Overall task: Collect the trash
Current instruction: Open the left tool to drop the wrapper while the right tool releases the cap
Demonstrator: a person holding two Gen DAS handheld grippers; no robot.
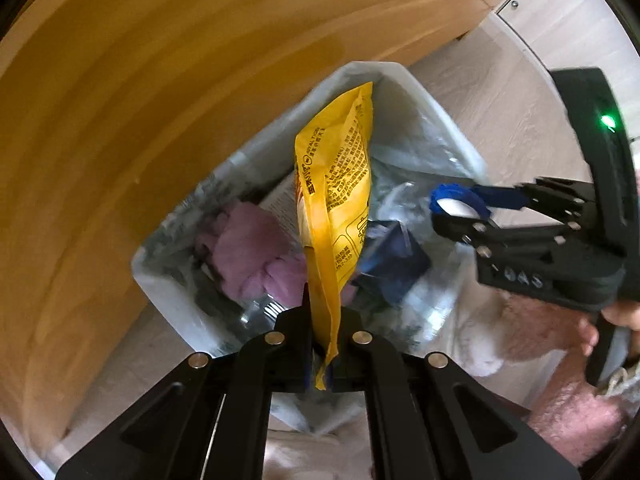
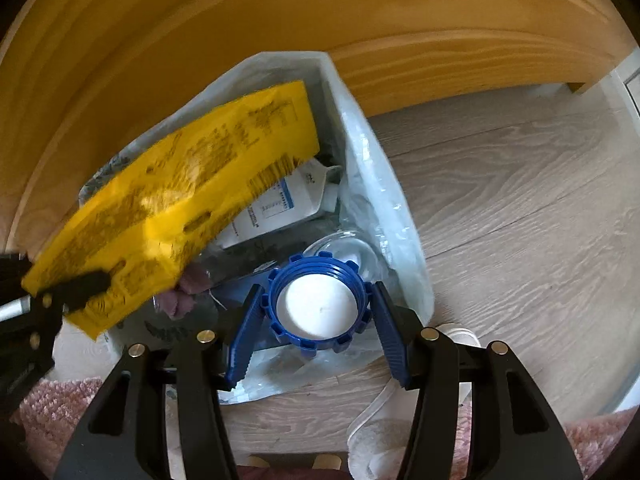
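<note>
Wooden furniture panel [image 1: 120, 120] at far left; bin with clear liner [image 1: 420, 120] beside it, on pale plank floor [image 2: 520, 200]; left gripper [image 1: 326, 344] clamped on yellow snack packet [image 1: 336, 200], dangling over bin; right gripper [image 2: 316, 320] pinching blue screw cap [image 2: 316, 304] by its sides, above bin's near edge.

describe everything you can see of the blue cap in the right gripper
The blue cap is a round, wide screw cap of what looks like hard plastic, with thread ridges round its wall, square notches along its rim and a white inside. Its open side faces the right wrist camera. It sits between the ribbed blue pads of the right gripper, which press on its two sides, and it hangs over the lined trash bin. In the left wrist view it shows side-on above the bin.
</note>
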